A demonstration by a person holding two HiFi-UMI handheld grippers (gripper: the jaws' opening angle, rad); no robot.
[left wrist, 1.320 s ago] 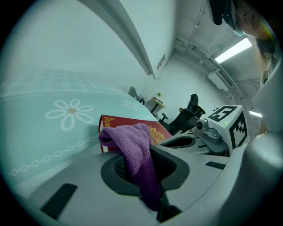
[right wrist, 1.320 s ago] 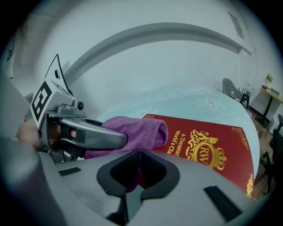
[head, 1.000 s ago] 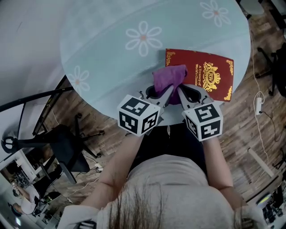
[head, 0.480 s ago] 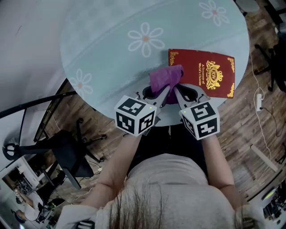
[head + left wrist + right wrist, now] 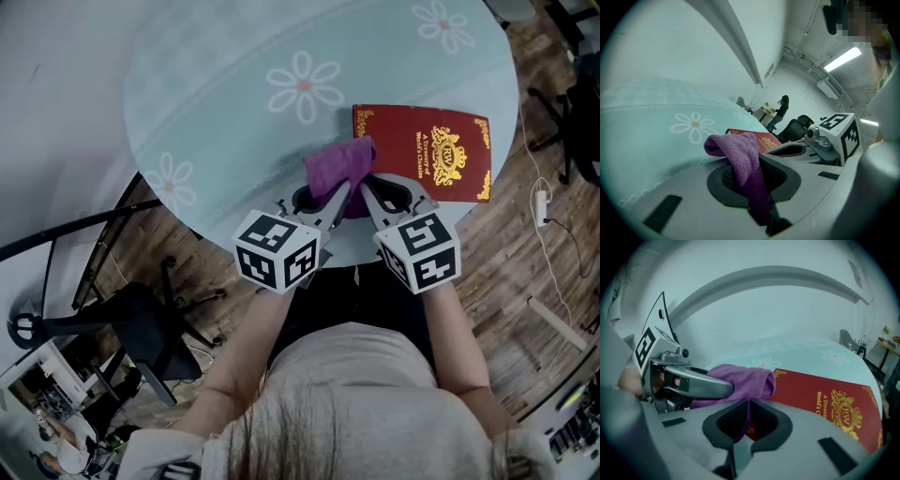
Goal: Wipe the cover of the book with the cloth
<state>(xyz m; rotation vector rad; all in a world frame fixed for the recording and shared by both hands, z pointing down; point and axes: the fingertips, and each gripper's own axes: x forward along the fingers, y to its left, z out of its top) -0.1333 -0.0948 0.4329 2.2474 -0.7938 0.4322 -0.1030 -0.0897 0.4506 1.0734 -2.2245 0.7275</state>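
Note:
A red book point(image 5: 424, 151) with gold print lies flat near the right rim of the round table point(image 5: 216, 112). A crumpled purple cloth point(image 5: 336, 167) lies by the book's left edge and just touches its corner. My left gripper point(image 5: 339, 195) and right gripper point(image 5: 365, 191) meet at the cloth from the near side, and both are shut on it. In the left gripper view the cloth point(image 5: 740, 154) hangs pinched in the left gripper point(image 5: 758, 180), with the book point(image 5: 757, 137) beyond. In the right gripper view the cloth point(image 5: 740, 378) is nipped by the right gripper point(image 5: 746, 420), beside the book point(image 5: 825, 394).
The table's near rim runs just below the grippers. A black office chair point(image 5: 141, 319) stands on the wood floor at the lower left. A cable and a power strip point(image 5: 542, 214) lie on the floor at the right. Far off stands a person point(image 5: 782, 106).
Both grippers have drawn the purple cloth leftward, from over the book's left part to its left edge. The book has stayed in place.

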